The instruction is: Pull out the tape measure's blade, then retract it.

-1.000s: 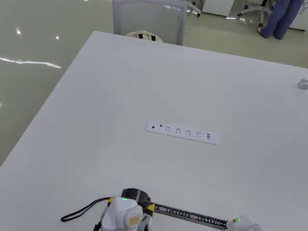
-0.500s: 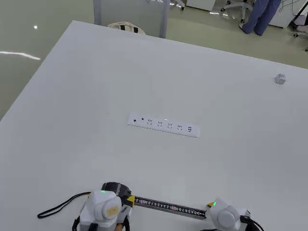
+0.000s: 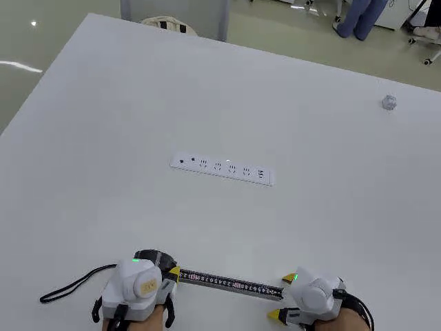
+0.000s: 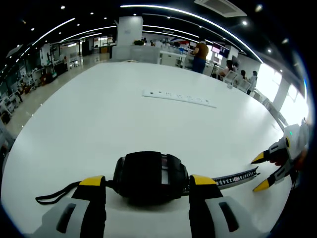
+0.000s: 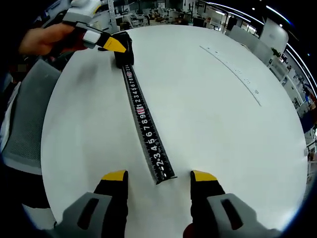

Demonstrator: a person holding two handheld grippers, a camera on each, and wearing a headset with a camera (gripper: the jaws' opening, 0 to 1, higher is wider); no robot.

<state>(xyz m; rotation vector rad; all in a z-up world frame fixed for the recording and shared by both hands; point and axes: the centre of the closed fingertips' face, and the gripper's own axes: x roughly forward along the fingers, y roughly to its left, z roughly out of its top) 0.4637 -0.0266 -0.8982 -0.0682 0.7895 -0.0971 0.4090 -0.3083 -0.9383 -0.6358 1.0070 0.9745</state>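
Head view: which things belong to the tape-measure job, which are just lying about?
Job: black tape measure case, clamped in the left gripper; its black numbered blade, pulled out; right gripper, jaws open either side of the blade tip.
Lying about: white power strip; small grey round object; grey chair.

The light is bright and even, and it comes mostly from above. In the left gripper view long ceiling strips (image 4: 148, 6) and small spot lamps (image 4: 63, 7) shine overhead, and a window (image 4: 270, 82) at the side is overexposed. The white table (image 3: 207, 89) has almost no shadows. The glossy floor (image 3: 41, 41) carries small glare spots. The head view is sharp. Both gripper views bend strongly toward their edges. The numbers on the blade (image 5: 144, 124) read clearly; the black tape measure (image 4: 151, 176) shows little detail.
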